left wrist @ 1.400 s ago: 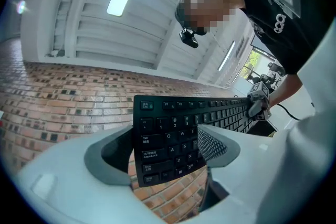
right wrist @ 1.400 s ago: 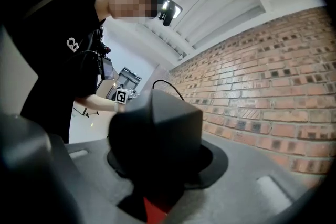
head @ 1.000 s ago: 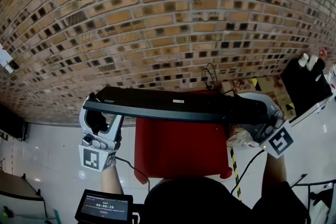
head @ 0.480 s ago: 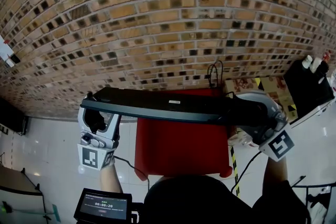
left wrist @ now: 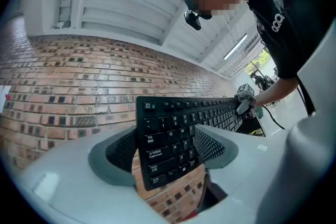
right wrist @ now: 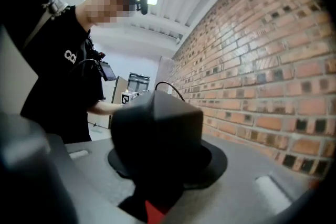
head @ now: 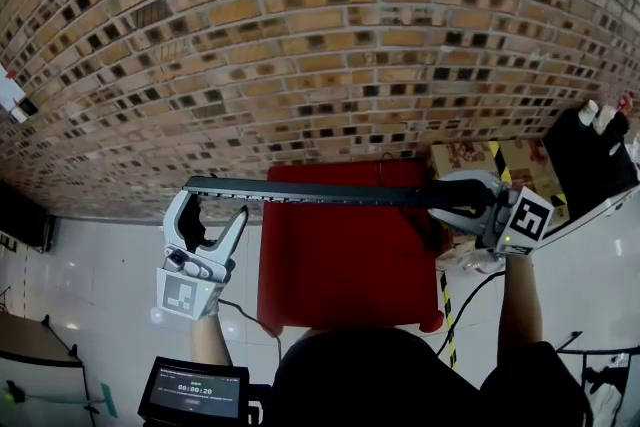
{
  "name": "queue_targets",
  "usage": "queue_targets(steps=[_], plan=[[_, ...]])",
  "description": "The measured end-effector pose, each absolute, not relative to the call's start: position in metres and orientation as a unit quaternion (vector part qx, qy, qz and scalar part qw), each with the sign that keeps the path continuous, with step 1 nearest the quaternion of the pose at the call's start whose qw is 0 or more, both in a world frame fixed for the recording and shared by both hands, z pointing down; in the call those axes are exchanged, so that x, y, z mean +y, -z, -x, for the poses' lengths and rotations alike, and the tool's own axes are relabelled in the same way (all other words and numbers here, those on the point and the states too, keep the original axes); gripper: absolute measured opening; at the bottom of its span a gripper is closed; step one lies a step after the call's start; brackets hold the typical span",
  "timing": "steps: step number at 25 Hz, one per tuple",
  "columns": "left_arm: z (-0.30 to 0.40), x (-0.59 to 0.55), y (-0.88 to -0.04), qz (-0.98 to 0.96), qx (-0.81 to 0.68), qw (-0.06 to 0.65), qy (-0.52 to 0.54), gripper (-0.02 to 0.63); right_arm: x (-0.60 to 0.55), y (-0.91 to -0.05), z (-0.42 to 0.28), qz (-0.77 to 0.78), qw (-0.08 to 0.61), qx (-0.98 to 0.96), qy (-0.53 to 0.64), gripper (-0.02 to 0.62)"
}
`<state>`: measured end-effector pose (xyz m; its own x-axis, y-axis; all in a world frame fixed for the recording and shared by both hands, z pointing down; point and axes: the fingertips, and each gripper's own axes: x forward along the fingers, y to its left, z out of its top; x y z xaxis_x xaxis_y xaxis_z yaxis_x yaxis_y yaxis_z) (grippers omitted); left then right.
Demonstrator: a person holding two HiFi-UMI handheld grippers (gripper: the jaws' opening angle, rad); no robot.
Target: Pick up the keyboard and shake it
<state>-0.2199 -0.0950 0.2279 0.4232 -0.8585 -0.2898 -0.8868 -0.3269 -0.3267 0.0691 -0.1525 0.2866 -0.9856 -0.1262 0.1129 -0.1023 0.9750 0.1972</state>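
Observation:
I hold the black keyboard [head: 330, 194] in the air, level and edge-on in the head view. In the left gripper view the keyboard [left wrist: 168, 139] shows its keys and runs away toward the other gripper. The left gripper [head: 213, 211] is under its left end. Its jaws stand wide and are closing, with the keyboard's end between them and the pads [left wrist: 122, 152] not visibly pressing. My right gripper [head: 458, 199] is shut on the keyboard's right end. That end fills the right gripper view as a dark block [right wrist: 156, 134] clamped between the jaws of the right gripper [right wrist: 157, 170].
A red table top [head: 340, 260] lies below the keyboard. The brick wall [head: 320, 45] stands close behind. Cardboard boxes [head: 485, 158] and a black case [head: 590, 165] sit at the right. A small screen [head: 196, 392] is at the lower left, and white floor [head: 90, 285] lies around.
The keyboard has tipped from showing its broad underside to lying edge-on, and sits slightly higher. The right gripper has rolled with it. The left jaws have narrowed a little.

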Motion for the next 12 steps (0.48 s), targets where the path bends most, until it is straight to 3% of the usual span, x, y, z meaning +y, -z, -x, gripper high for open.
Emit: queue_targets(steps=[12], plan=[[0.216,-0.091,-0.33,0.841,0.535,0.084,0.0,0.354,-0.157,-0.404,-0.066,-0.015,0.1,-0.987,-0.127,0.147]])
